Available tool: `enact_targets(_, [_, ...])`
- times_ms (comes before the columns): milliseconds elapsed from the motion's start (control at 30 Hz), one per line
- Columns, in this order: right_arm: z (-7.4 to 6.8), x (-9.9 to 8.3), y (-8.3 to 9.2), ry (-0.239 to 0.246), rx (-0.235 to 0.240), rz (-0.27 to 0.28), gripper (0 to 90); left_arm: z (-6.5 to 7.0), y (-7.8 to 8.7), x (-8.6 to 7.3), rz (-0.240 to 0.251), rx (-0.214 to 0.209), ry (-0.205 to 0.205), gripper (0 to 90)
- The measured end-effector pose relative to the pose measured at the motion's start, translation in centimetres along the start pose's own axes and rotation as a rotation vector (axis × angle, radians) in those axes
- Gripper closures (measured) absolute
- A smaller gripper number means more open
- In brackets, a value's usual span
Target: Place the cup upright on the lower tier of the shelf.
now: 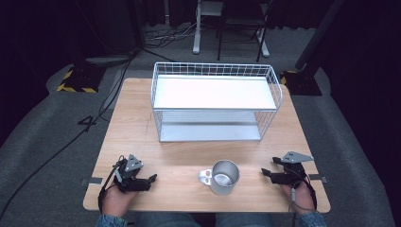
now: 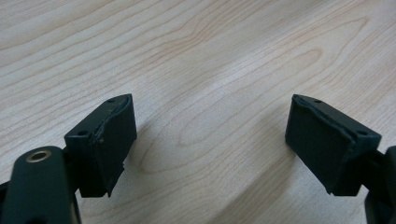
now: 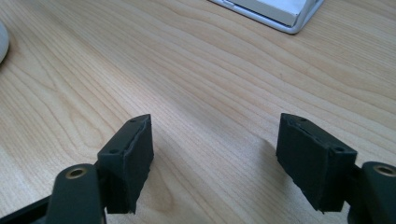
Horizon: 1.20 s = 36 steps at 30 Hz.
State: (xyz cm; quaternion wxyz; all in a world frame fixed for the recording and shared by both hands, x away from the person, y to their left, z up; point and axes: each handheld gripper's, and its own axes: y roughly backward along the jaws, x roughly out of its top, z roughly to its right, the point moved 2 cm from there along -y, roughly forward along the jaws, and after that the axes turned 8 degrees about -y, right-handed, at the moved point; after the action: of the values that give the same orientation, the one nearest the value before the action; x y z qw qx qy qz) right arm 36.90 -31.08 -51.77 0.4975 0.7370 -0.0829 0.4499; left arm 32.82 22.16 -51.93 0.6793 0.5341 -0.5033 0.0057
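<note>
A metal mug (image 1: 225,177) with a white handle stands upright near the table's front edge, between my two grippers. My left gripper (image 1: 152,179) rests low at the front left, pointing toward the mug, and it is open. In the left gripper view the gripper (image 2: 210,135) has wide-apart jaws over bare wood. My right gripper (image 1: 265,173) sits at the front right, pointing left at the mug, also open. The right gripper view shows this gripper (image 3: 215,149) with nothing between its jaws, and the mug's edge (image 3: 2,42) at far left.
A white wire rack (image 1: 215,100) with an upper shelf and a lower shelf stands at the back middle of the wooden table (image 1: 137,127). Its base corner (image 3: 275,11) appears in the right gripper view. Cables and chair legs lie on the floor beyond.
</note>
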Motion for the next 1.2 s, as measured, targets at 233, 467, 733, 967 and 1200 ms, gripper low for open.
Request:
enact_targets(233, [0.0, 0.0, 0.0, 0.0, 0.0, 0.0, 27.6, 0.1, 0.3, 0.2, -0.023, -0.009, 0.012, 14.7])
enact_targets(467, [0.0, 0.0, 0.0, 0.0, 0.0, 0.0, 27.6, 0.5, 1.6, 1.2, 0.039, -0.039, 0.01, 15.2])
enact_targets(733, [0.0, 0.0, 0.0, 0.0, 0.001, 0.001, 27.7, 1.4, 2.9, 2.7, 0.091, -0.068, -0.027, 15.5])
enact_targets(967, [0.0, 0.0, 0.0, 0.0, 0.001, 0.001, 27.7, 1.9, 3.8, 3.5, 0.128, -0.088, -0.032, 15.8])
enact_targets(1200, [0.0, 0.0, 0.0, 0.0, 0.001, 0.001, 27.7, 3.4, 4.3, 4.9, 0.149, -0.124, -0.069, 16.1])
